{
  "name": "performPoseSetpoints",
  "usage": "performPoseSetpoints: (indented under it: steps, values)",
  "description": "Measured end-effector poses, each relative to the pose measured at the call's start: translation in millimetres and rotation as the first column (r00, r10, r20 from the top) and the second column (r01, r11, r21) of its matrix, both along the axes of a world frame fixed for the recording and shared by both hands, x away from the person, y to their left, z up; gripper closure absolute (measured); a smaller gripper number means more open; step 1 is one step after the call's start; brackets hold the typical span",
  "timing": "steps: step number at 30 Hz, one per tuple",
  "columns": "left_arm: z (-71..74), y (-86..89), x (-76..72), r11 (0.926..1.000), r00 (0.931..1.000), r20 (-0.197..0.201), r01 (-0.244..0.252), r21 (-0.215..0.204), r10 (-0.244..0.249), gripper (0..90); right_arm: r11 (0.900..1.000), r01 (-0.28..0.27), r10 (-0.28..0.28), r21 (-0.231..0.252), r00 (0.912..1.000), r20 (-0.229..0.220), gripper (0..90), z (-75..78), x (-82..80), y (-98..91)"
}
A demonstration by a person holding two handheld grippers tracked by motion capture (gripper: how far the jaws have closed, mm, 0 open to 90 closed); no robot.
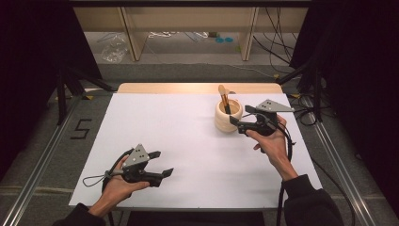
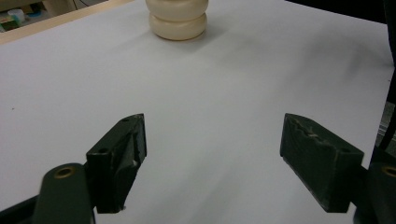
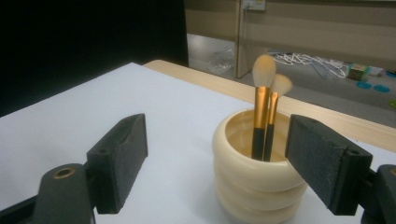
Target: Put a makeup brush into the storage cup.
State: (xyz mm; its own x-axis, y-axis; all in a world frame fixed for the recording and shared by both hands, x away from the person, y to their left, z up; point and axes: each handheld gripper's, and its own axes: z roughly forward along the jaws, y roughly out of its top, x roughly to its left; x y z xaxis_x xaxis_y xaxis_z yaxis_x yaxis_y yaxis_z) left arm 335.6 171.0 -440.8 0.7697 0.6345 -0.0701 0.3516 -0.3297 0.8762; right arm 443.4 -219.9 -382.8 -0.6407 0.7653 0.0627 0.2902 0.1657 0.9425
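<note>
A cream ribbed cup [image 1: 227, 120] stands on the white table top, right of the middle toward the back. Two make-up brushes [image 1: 224, 98] with gold ferrules stand in it, bristles up. My right gripper [image 1: 241, 115] hovers just to the right of the cup, open, its pads touching nothing. In the right gripper view the cup [image 3: 252, 186] and brushes [image 3: 261, 107] sit just beyond the gap of the right gripper [image 3: 215, 140]. My left gripper [image 1: 163, 163] rests near the front left, open and empty. The left gripper [image 2: 212, 144] looks along bare table toward the cup [image 2: 177, 21].
The white table top [image 1: 188, 141] has a wooden strip [image 1: 197, 88] along its back edge. Metal rails [image 1: 42, 155] run down both sides. Cables trail at the right [image 1: 306, 113]. Shelving legs and clutter sit on the floor beyond.
</note>
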Motion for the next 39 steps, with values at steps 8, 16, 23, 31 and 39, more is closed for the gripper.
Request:
performPoseSetpoints:
  steps: [8, 16, 23, 31, 39]
  values:
    - [0.7, 1.0, 1.2, 0.9999, 0.9998, 0.014, 0.012, 0.002, -0.012, 22.5, 0.9998, -0.019, 0.019, 0.001, 0.9997, -0.015, 21.7, -5.7, -12.8, 4.4]
    - [0.8, 1.0, 1.5, 0.9999, 0.9998, 0.013, 0.012, 0.001, -0.012, 21.7, 0.9997, -0.023, 0.023, -0.011, 0.9997, -0.004, 21.0, -9.5, -25.0, 4.1]
    - [0.8, 0.7, 1.5, 0.9999, 0.9999, 0.012, 0.011, 0.000, -0.011, 21.1, 0.9994, -0.033, 0.033, 0.013, 0.9990, -0.029, 20.3, -15.3, -37.5, 2.2]
    - [0.5, 0.3, 0.6, 0.9999, 1.0000, -0.003, -0.001, -0.012, 0.001, 20.5, 0.9994, -0.035, 0.035, 0.003, 0.9990, -0.030, 19.8, -19.9, -49.3, 0.3]
    - [1.3, 1.1, 1.0, 1.0000, 0.9999, 0.013, 0.003, 0.003, -0.003, 20.5, 0.9990, -0.045, 0.045, 0.001, 0.9987, -0.024, 19.8, -24.4, -59.6, 1.5]
